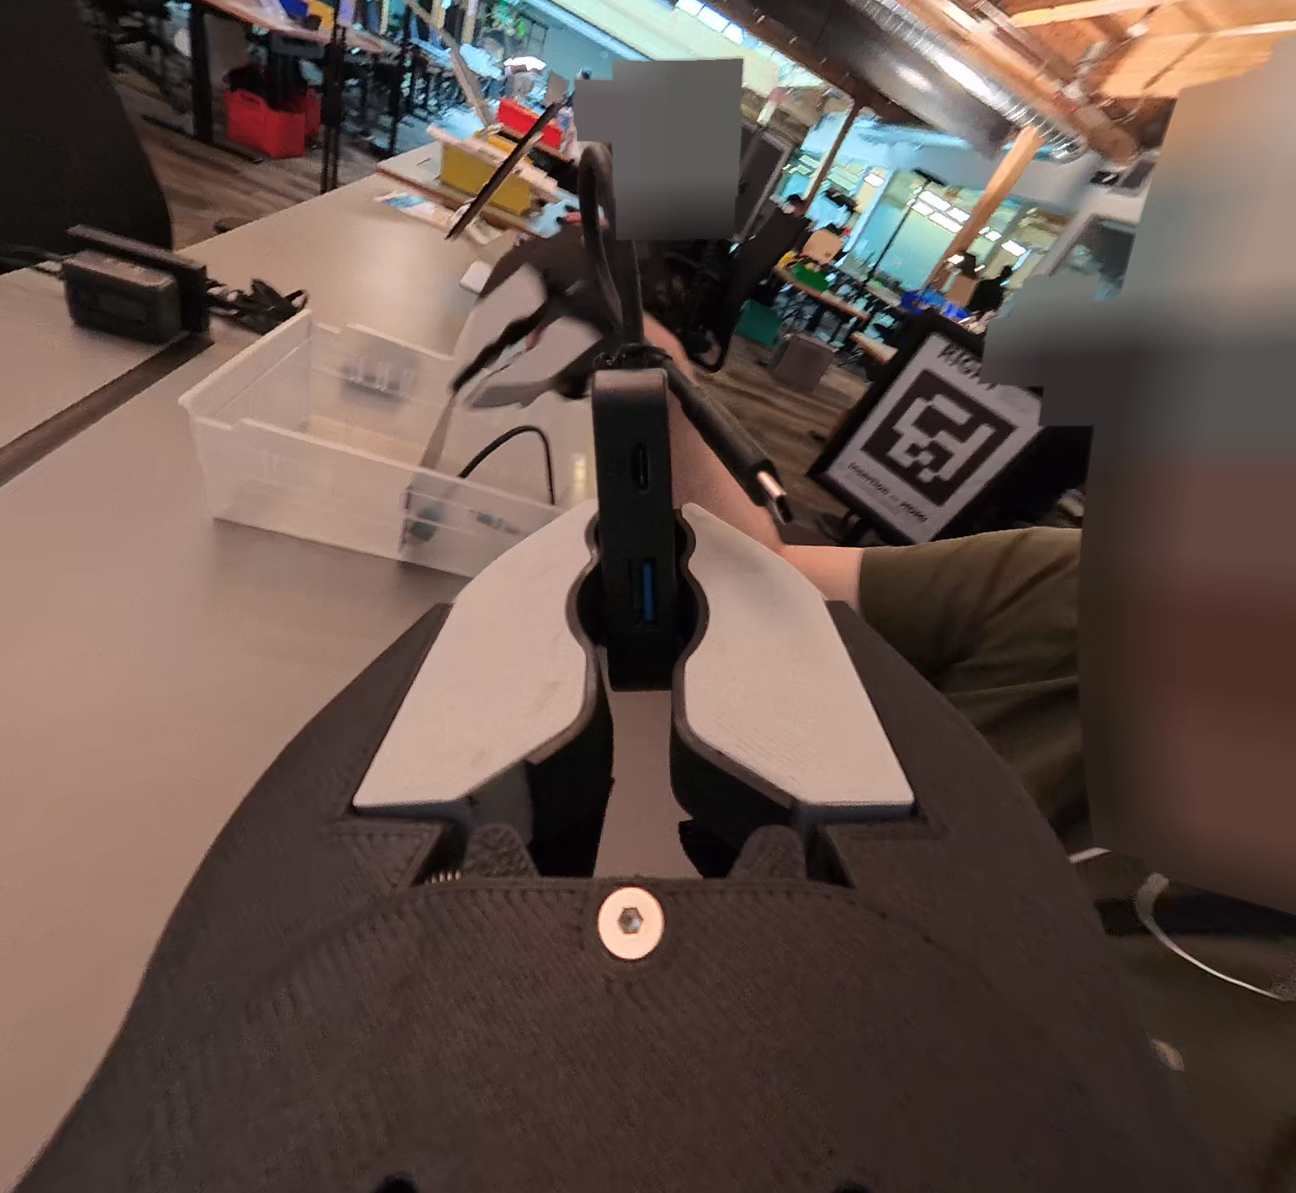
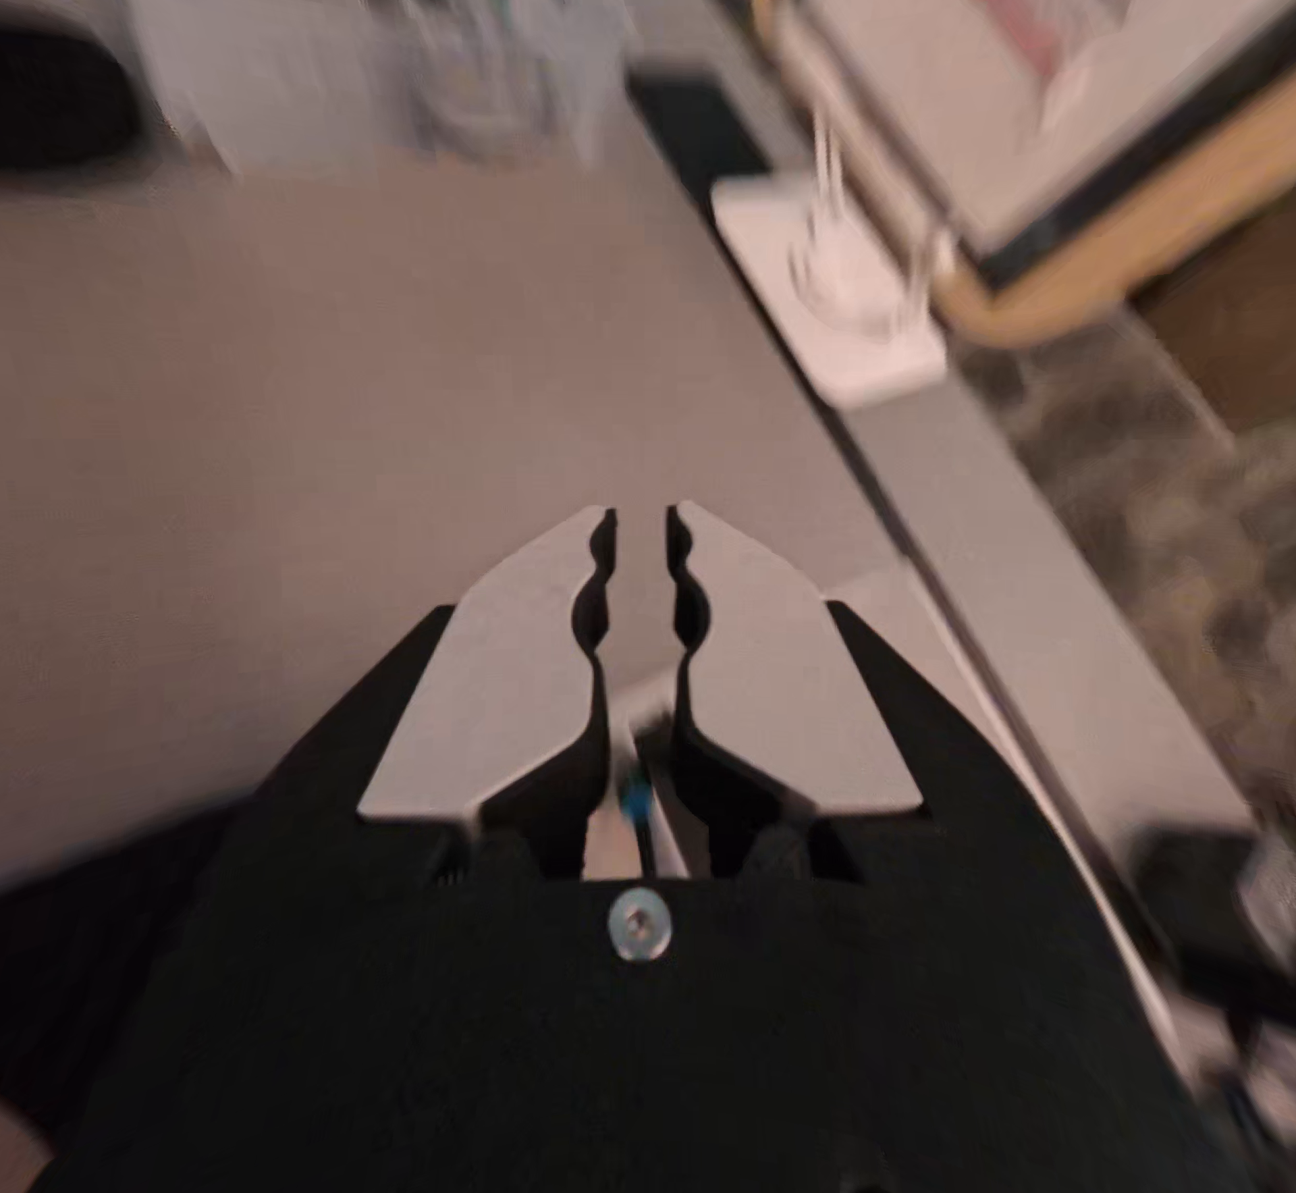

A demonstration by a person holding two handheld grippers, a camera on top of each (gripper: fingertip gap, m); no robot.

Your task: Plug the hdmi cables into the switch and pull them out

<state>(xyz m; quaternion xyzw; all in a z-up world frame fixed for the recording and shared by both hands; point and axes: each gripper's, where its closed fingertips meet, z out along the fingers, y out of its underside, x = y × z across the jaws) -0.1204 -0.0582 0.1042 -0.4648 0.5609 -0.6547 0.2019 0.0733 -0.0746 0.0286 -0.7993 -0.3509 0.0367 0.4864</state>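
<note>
The left gripper (image 1: pixel 637 521) is clamped on the switch (image 1: pixel 633 493), a slim black block held on end in the centre of the left wrist view. Its long axis runs straight up the frame, in line with the fingers (image 1: pixel 522 661), and its lower part sits in the notches between the two grey pads. The narrow face turned to the camera carries a small port (image 1: pixel 639 466) above the fingertips and a blue port (image 1: pixel 648 598) lower down, between the pads. Nothing is plugged into either.

From the switch's top end a short black cable (image 1: pixel 603 233) loops up toward the upper middle of the frame and comes back down to the right, ending in a free plug (image 1: pixel 771 498) that points down and right, just beside the switch. A forearm in an olive sleeve (image 1: pixel 968 605) crosses behind it at right.

On the grey table (image 1: pixel 140 598) at left centre stands a clear bin (image 1: pixel 315 430), with a thin black wire (image 1: pixel 519 440) arching just to its right. A black device (image 1: pixel 126 296) lies farther off at the upper left. A board with a black-and-white marker (image 1: pixel 933 437) stands at right.

The right wrist view is heavily blurred. The right gripper (image 2: pixel 642 514) hangs over bare table (image 2: pixel 315 353) with a narrow gap between its jaws and nothing in them. A white block (image 2: pixel 827 296) sits at the table's edge at upper right.
</note>
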